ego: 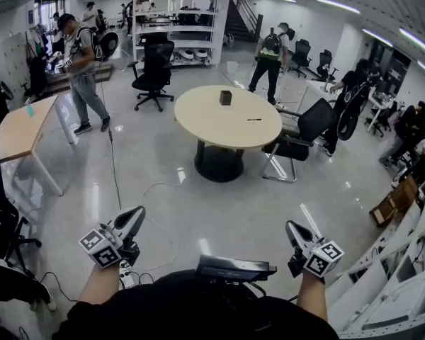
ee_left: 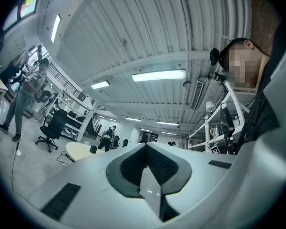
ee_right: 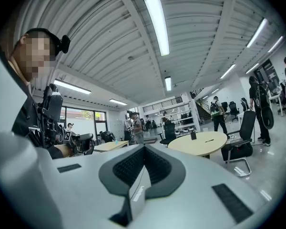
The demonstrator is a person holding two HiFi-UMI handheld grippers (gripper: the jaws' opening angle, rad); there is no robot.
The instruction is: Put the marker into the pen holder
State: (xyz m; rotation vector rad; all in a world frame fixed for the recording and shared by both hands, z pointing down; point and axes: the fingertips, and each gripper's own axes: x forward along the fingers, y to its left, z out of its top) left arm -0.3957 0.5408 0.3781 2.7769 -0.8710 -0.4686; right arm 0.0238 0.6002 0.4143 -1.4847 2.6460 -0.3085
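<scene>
A round beige table (ego: 227,122) stands far ahead in the middle of the room. On it a small black pen holder (ego: 225,97) sits near the far edge, and a thin dark marker (ego: 253,120) lies to its right. My left gripper (ego: 136,215) and right gripper (ego: 292,227) are held low, close to my body and several steps from the table. Both have their jaws shut with nothing between them. The left gripper view shows its pads (ee_left: 156,162) meeting, with the table (ee_left: 78,150) small in the distance. The right gripper view shows the table (ee_right: 204,143), pen holder (ee_right: 193,136) and marker (ee_right: 209,140).
A black office chair (ego: 297,137) stands at the table's right side, another (ego: 154,69) behind it to the left. A wooden desk (ego: 18,129) is at left. A cable (ego: 113,165) runs across the grey floor. Several people stand around; white shelving (ego: 400,282) lines the right.
</scene>
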